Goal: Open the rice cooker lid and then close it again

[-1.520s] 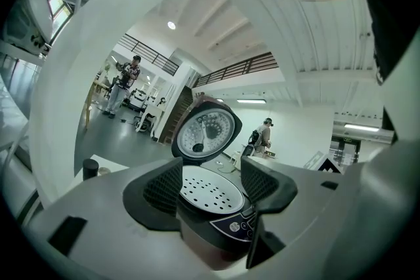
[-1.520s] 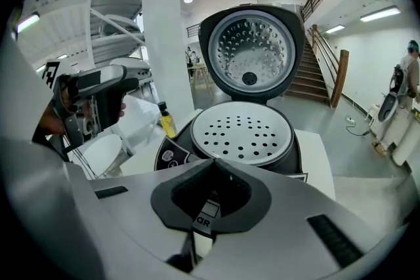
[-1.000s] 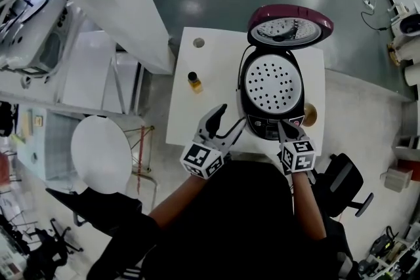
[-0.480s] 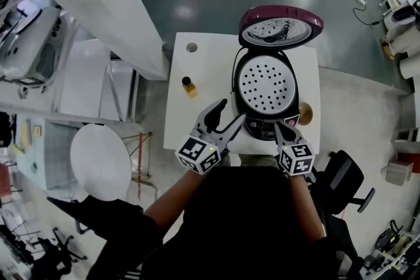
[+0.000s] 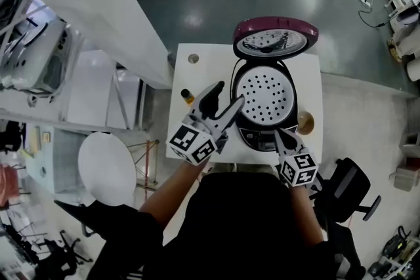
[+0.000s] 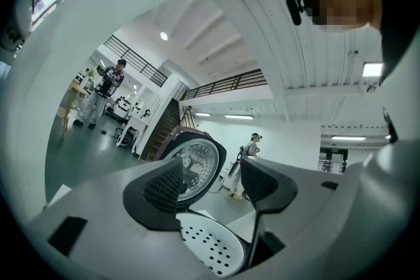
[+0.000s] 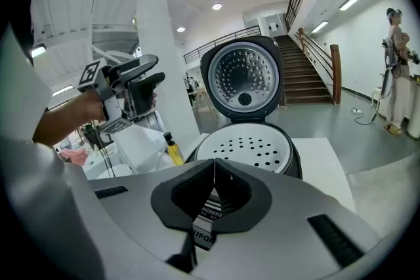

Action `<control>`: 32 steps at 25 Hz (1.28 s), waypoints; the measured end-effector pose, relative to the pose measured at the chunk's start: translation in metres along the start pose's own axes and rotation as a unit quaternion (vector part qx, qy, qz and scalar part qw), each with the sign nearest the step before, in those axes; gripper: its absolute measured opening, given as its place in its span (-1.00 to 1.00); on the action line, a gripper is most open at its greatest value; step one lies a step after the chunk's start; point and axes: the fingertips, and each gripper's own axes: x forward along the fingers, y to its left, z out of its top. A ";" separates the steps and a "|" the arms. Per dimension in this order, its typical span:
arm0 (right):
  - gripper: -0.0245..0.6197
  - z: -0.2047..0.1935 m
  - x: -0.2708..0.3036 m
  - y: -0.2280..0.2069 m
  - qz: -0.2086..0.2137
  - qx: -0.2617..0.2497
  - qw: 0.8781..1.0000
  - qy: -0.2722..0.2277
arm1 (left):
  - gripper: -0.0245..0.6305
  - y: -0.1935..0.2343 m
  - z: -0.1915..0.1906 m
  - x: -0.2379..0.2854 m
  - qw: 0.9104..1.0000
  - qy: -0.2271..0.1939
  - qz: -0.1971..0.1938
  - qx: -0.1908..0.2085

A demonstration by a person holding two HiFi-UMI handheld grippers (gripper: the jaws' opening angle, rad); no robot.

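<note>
Head view, read with both gripper views. The rice cooker point(image 5: 264, 111) stood on the right half of the white table point(image 5: 197, 72). Its maroon lid point(image 5: 274, 39) was swung fully up and back, so the white perforated inner tray point(image 5: 264, 92) lay exposed. Opening was therefore done. Closing remained and, by the look of the upright lid, had not begun.

The left gripper point(image 5: 228, 94) hung in the air at the cooker's left rim, its fingers spread with nothing between them. Its own view looked out level toward the raised lid. The right gripper point(image 5: 279, 134) pointed down at the cooker's front panel, fingers pressed together and empty. Whether its tip touched the panel could not be told. A small yellow bottle point(image 5: 186, 96) stood on the table just left of the left gripper.

One second earlier, the left gripper had been low at the table's front edge. It had since risen and advanced until it overlapped the cooker's rim. The right gripper had lifted only slightly, and the lid had stayed up.
</note>
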 end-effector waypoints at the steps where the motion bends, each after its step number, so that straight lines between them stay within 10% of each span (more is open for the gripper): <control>1: -0.92 0.003 0.000 0.000 0.003 -0.002 1.000 -0.003 | -0.15 0.001 0.006 0.006 1.000 -0.001 -0.001 0.006; 26: -0.92 0.041 0.019 -0.047 0.017 0.007 1.000 -0.008 | -0.15 0.046 0.114 0.146 0.995 -0.024 -0.015 0.096; 32: -0.92 0.042 0.016 -0.062 0.006 0.013 1.000 -0.005 | -0.15 0.056 0.108 0.173 0.993 0.025 -0.051 0.101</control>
